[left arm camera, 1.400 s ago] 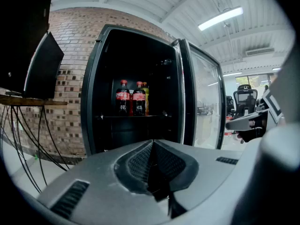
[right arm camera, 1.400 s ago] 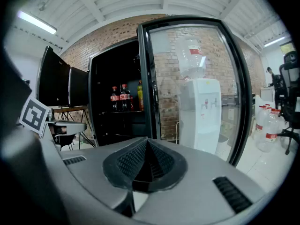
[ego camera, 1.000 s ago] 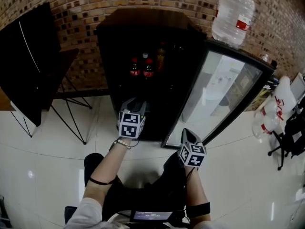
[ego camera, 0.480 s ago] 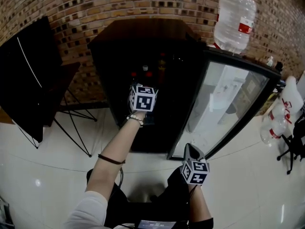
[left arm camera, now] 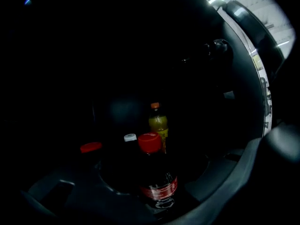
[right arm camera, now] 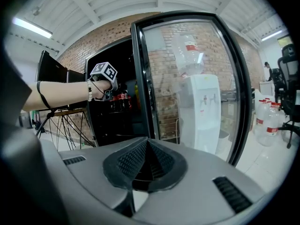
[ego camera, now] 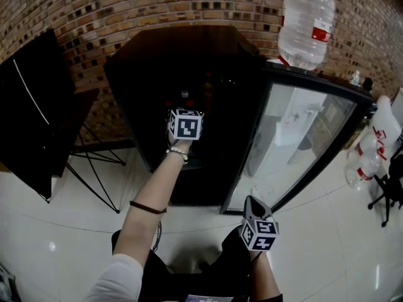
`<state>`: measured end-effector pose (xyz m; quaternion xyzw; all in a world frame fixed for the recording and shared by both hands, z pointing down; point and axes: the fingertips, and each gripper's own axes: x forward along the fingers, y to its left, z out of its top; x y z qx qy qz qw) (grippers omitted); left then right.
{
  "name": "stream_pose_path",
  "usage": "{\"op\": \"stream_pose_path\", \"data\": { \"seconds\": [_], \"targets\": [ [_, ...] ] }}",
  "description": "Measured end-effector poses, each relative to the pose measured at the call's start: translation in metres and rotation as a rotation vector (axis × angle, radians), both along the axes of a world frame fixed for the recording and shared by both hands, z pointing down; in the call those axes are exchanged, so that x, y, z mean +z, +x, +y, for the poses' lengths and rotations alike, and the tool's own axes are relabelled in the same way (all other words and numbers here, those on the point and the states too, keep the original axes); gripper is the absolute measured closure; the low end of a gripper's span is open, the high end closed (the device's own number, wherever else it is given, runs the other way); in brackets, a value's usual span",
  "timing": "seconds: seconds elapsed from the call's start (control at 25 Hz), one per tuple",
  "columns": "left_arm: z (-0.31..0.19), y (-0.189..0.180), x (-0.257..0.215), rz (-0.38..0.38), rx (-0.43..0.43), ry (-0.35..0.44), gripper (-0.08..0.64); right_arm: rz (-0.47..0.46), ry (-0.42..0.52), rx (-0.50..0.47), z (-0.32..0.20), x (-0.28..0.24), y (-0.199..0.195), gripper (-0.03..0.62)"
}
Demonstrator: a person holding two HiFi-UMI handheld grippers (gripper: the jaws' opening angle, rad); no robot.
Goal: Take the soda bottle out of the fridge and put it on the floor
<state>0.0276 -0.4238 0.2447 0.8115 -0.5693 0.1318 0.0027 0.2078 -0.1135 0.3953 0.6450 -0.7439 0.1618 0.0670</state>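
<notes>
A cola bottle with a red cap stands on a dark shelf inside the black fridge. My left gripper is reached into the fridge, its marker cube level with the shelf. The bottle stands between its jaws; they have just been closing, and a dark gap still shows on each side of the bottle. Behind it are a white-capped bottle, a yellow drink with an orange cap and another red cap. My right gripper hangs low by the door, shut and empty.
The fridge's glass door stands open to the right. A water dispenser with a big jug is behind it, and more water bottles stand at the far right. A black board on a stand is at the left. White tiled floor lies below.
My left arm has stretched forward and up from the fridge's lower front to the bottle shelf. The right gripper has stayed where it was.
</notes>
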Motion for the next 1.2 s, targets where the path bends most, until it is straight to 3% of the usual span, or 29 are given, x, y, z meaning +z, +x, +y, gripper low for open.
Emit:
{"op": "stream_pose_path", "data": {
  "seconds": [0.12,0.36,0.6,1.04,1.2],
  "targets": [
    [0.007,0.000,-0.004,0.058,0.018,-0.019,0.402,0.001,0.001,-0.002,-0.001,0.001,0.000,0.578],
    [0.049,-0.001,-0.025,0.066,0.082,0.037,0.410,0.015,-0.003,-0.011,-0.001,0.003,-0.003,0.578],
    [0.120,-0.011,-0.022,0.085,0.146,0.042,0.410,0.032,-0.004,0.004,-0.005,0.003,-0.001,0.577],
    [0.198,-0.049,0.141,0.121,0.108,-0.138,0.410,-0.017,-0.098,0.144,-0.003,0.020,0.034,0.577],
    [0.209,-0.059,0.221,0.091,0.119,-0.174,0.410,0.050,-0.079,0.131,-0.008,0.016,0.020,0.577]
  ]
}}
